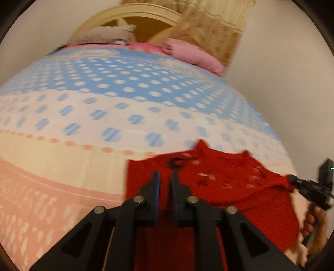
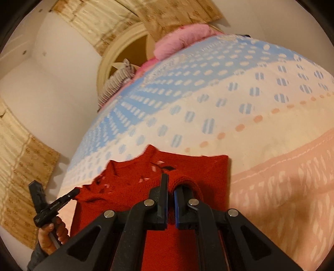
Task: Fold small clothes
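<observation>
Found a red knitted sweater (image 1: pixel 219 183) lying spread near the foot edge of the bed (image 1: pixel 104 116), front up, neck toward the head of the bed, on the cream and pink bands of the cover. Noted white and black marks across its chest.

Saw the right gripper (image 2: pixel 170 177) clenched on a raised fold of the sweater near its hem, at the foot side of the bed, with a loop of knit humped over one finger. In the left wrist view, caught the same tool at the sweater's far side, tips at the cloth, carried by the right hand (image 1: pixel 315 225) beyond the bed's edge.

Saw the left gripper (image 1: pixel 165 174) over the sweater with its jaws a narrow way apart and red knit showing in the gap; could not tell whether the pads pressed the cloth. In the right wrist view, caught its tips at the sweater's side edge, with the left hand (image 2: pixel 53 235) on the handle, off the bed's side.

At the head of the bed, noted a pink pillow (image 1: pixel 192 54), a grey knitted cushion (image 1: pixel 104 34) and a curved cream headboard (image 1: pixel 135 18), with a beige curtain (image 1: pixel 219 27) behind.
</observation>
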The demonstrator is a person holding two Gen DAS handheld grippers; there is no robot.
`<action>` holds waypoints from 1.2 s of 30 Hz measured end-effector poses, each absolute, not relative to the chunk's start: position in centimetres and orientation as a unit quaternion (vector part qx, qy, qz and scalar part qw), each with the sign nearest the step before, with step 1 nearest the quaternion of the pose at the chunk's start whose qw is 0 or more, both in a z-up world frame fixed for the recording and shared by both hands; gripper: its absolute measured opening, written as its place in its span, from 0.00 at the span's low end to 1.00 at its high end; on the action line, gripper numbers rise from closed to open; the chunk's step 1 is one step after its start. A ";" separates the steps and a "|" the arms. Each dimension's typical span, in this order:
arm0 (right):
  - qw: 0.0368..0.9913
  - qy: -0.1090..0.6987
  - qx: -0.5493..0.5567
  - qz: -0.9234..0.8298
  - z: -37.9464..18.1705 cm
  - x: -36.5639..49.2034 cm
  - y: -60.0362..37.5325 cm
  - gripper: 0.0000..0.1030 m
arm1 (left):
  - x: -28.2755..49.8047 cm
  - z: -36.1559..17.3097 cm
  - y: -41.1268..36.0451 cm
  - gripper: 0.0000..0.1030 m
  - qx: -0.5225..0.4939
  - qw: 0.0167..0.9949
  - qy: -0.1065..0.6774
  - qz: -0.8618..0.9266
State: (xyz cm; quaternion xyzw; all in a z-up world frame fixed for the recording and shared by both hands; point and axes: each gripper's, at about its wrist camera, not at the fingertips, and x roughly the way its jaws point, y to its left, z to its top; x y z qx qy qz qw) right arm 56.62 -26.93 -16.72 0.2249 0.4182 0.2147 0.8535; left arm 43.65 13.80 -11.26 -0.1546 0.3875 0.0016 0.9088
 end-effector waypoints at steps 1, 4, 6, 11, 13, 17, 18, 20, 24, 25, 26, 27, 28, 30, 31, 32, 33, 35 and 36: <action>0.854 0.420 0.225 0.208 -16.9 56.7 -27.1 0.06 | 43.5 -11.4 14.2 0.17 -0.159 0.908 0.388 0.007; 0.865 0.417 0.204 0.191 -16.7 55.8 -27.2 0.53 | 42.0 -11.4 15.3 0.27 -0.182 0.909 0.374 -0.002; 0.878 0.399 0.178 0.192 -15.8 54.3 -26.7 0.76 | 40.0 -10.9 15.7 0.49 -0.162 0.920 0.356 0.016; 0.874 0.405 0.098 0.252 -14.9 51.4 -22.5 0.76 | 37.1 -11.2 14.6 0.63 -0.111 0.933 0.343 0.009; 0.854 0.433 0.079 0.278 -15.6 51.2 -20.3 0.76 | 36.7 -12.1 14.2 0.63 -0.109 0.928 0.356 0.009; 0.843 0.448 0.064 0.293 -16.8 49.9 -17.6 0.76 | 36.5 -13.7 15.0 0.63 -0.127 0.921 0.368 0.014; 0.841 0.449 0.064 0.296 -17.0 49.5 -17.4 0.76 | 36.6 -14.0 15.5 0.63 -0.142 0.918 0.370 0.014; 0.839 0.453 0.057 0.295 -17.4 48.5 -17.2 0.76 | 36.4 -14.2 16.2 0.65 -0.166 0.915 0.369 0.014; 0.846 0.451 0.044 0.280 -17.6 46.8 -17.8 0.76 | 35.9 -14.5 16.8 0.67 -0.192 0.910 0.366 0.015; 0.849 0.450 0.039 0.276 -17.5 46.7 -17.8 0.76 | 35.7 -14.4 16.6 0.67 -0.187 0.912 0.365 0.015; 0.851 0.447 0.031 0.275 -17.3 46.3 -17.6 0.76 | 35.5 -14.4 16.3 0.67 -0.182 0.913 0.364 0.012; 0.850 0.446 0.025 0.279 -17.2 45.9 -17.3 0.76 | 35.3 -14.4 16.1 0.71 -0.177 0.915 0.363 0.011; 0.850 0.444 0.017 0.282 -17.1 45.5 -16.9 0.76 | 35.1 -14.3 15.7 0.76 -0.169 0.917 0.361 0.013; 0.853 0.439 0.000 0.283 -17.3 45.2 -15.9 0.76 | 34.8 -14.2 15.2 0.79 -0.157 0.920 0.358 0.013; 0.854 0.440 -0.013 0.277 -17.5 45.1 -15.4 0.76 | 34.9 -14.2 15.1 0.79 -0.151 0.921 0.359 0.011; 0.861 0.437 -0.030 0.258 -17.7 45.0 -14.8 0.76 | 34.9 -14.2 15.1 0.79 -0.149 0.921 0.360 0.008; 0.870 0.429 -0.041 0.240 -17.6 44.8 -14.4 0.76 | 35.1 -14.3 15.0 0.80 -0.146 0.920 0.363 0.006; 0.871 0.416 -0.033 0.259 -17.1 44.6 -13.0 0.76 | 35.3 -14.5 15.1 0.81 -0.148 0.917 0.369 0.007; 0.866 0.417 -0.026 0.275 -17.0 44.6 -12.1 0.76 | 35.4 -14.7 15.2 0.82 -0.151 0.916 0.371 0.008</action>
